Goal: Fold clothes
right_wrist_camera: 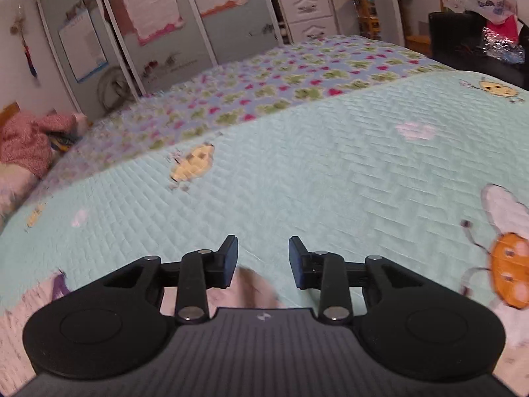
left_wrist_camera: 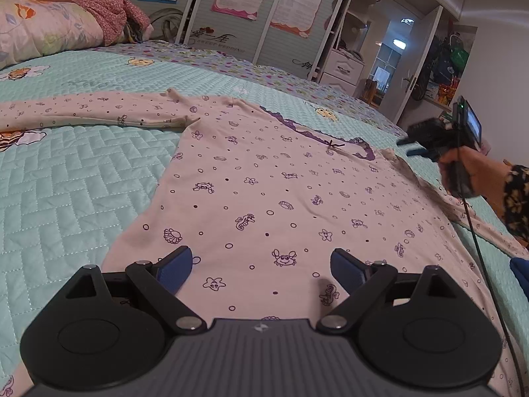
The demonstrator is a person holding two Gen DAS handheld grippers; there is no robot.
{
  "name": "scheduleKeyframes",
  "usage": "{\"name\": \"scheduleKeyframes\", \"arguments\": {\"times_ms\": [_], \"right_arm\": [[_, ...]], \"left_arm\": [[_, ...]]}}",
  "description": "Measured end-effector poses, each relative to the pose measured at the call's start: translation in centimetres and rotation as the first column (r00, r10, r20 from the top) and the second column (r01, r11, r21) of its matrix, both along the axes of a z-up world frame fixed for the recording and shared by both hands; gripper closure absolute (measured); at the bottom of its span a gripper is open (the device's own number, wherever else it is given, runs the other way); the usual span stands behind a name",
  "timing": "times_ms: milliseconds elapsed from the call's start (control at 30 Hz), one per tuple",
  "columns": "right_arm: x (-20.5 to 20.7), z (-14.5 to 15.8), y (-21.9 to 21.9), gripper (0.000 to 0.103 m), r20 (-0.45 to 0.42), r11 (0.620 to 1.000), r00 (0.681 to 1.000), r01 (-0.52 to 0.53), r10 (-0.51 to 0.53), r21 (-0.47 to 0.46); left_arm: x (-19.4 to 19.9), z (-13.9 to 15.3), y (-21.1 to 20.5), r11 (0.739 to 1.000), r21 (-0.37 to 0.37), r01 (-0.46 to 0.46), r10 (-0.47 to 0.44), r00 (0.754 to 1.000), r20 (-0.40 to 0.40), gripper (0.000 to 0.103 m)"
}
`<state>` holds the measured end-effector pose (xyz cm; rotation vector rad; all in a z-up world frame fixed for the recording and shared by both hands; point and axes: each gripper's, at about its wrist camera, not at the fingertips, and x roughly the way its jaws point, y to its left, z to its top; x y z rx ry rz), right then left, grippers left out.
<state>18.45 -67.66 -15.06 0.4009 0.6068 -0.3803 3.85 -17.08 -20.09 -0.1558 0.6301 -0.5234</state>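
A pale pink long-sleeved top [left_wrist_camera: 264, 192], printed with small sea creatures and trimmed with purple lace at the neck [left_wrist_camera: 330, 140], lies spread flat on the bed. One sleeve [left_wrist_camera: 82, 112] stretches out to the left. My left gripper [left_wrist_camera: 261, 268] hovers low over the top's lower part, open, with nothing between its blue pads. A hand holds my right gripper [left_wrist_camera: 407, 148] above the bed by the top's right shoulder. In the right wrist view that gripper [right_wrist_camera: 263, 261] is open and empty, pointing over the bare quilt, with part of the top [right_wrist_camera: 20, 324] below and behind it.
The mint quilted bedspread [left_wrist_camera: 66, 198] covers the bed. A floral pillow [left_wrist_camera: 43, 29] and a heap of pink clothes [left_wrist_camera: 105, 10] lie at the head. Wardrobe doors [left_wrist_camera: 238, 6] and white drawers [left_wrist_camera: 344, 69] stand beyond the far side. A blue item [left_wrist_camera: 520, 271] shows at the right edge.
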Motion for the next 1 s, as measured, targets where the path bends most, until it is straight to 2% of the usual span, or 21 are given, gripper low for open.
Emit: {"name": "scheduleKeyframes", "arguments": {"times_ms": [67,233,267,300,333,400,500,533,600,667,733,767,800,867,900,933,1000], "right_arm": [[-0.5,-0.5,0.1,0.068,-0.056,0.999,0.998,-0.015,0.012,-0.042],[-1.0,-2.2,0.8,0.068,-0.100,0.995,0.991,-0.092,0.086,-0.047],[-0.9,-2.5,1.1,0.073,-0.108,0.993,0.989,-0.108,0.102,-0.047],[-0.9,-2.6,1.4,0.093,-0.112,0.991,0.987,-0.118,0.111,-0.056],[-0.9,-2.6,1.7,0.103,-0.115,0.990,0.986,-0.126,0.118,-0.065],[-0.8,-2.6,2.3,0.103,-0.122,0.988,0.986,-0.122,0.111,-0.092],[-0.7,-2.4,1.8,0.103,-0.144,0.982,0.990,-0.028,0.000,-0.187],[-0.6,-2.6,1.0,0.103,-0.155,0.980,0.987,0.013,-0.045,-0.198],[-0.6,-2.8,-0.1,0.103,-0.171,0.985,0.982,0.048,-0.077,-0.164],[-0.4,-2.4,0.7,0.103,-0.185,0.972,0.977,0.066,-0.109,-0.226],[-0.6,-1.5,1.6,0.096,-0.171,0.948,0.965,0.146,-0.200,-0.284],[-0.9,-0.9,2.3,0.086,-0.146,0.939,0.965,0.168,-0.219,-0.302],[-1.1,-0.1,3.6,0.077,-0.103,0.937,0.977,0.144,-0.185,-0.317],[-1.5,1.2,6.2,0.074,-0.033,0.943,0.996,0.065,-0.079,-0.326],[-1.3,1.4,7.5,0.074,-0.030,0.960,0.998,-0.058,0.052,-0.273],[-0.9,1.5,8.8,0.074,-0.032,0.960,0.985,-0.173,0.170,-0.220],[0.2,0.8,11.5,0.074,-0.067,0.927,0.936,-0.351,0.345,-0.129]], "left_arm": [[0.0,0.0,0.0,1.000,0.000,0.000,0.000,1.000,0.000,0.010],[0.0,0.0,-0.1,1.000,0.003,0.001,-0.001,1.000,0.001,0.009],[0.0,0.0,-0.1,1.000,0.003,0.001,-0.001,1.000,0.001,0.009],[0.0,0.0,-0.1,1.000,0.003,0.001,-0.002,1.000,0.001,0.009],[0.0,0.0,-0.1,1.000,0.003,0.002,-0.002,1.000,0.001,0.008],[0.0,0.0,-0.1,1.000,0.003,0.002,-0.002,1.000,0.001,0.008],[0.0,0.0,-0.1,1.000,0.001,0.002,-0.002,1.000,0.001,0.008],[0.0,0.0,-0.1,1.000,0.001,0.002,-0.002,1.000,0.000,0.008],[0.0,0.0,-0.2,1.000,0.000,0.002,-0.002,1.000,0.000,0.008],[0.0,0.0,-0.2,1.000,0.000,0.002,-0.002,1.000,0.000,0.008],[0.0,0.0,-0.1,1.000,-0.001,0.003,-0.003,1.000,0.000,0.008],[0.0,0.0,-0.1,1.000,-0.002,0.003,-0.003,1.000,-0.001,0.008],[0.0,0.0,-0.1,1.000,-0.003,0.004,-0.004,1.000,-0.001,0.008],[0.0,0.0,-0.1,1.000,-0.005,0.005,-0.005,1.000,-0.002,0.008],[0.0,0.0,-0.1,1.000,-0.006,0.005,-0.005,1.000,-0.002,0.008],[0.0,0.0,-0.1,1.000,-0.006,0.005,-0.005,1.000,-0.003,0.008],[0.0,0.0,-0.1,1.000,-0.006,0.006,-0.006,1.000,-0.003,0.008]]}}
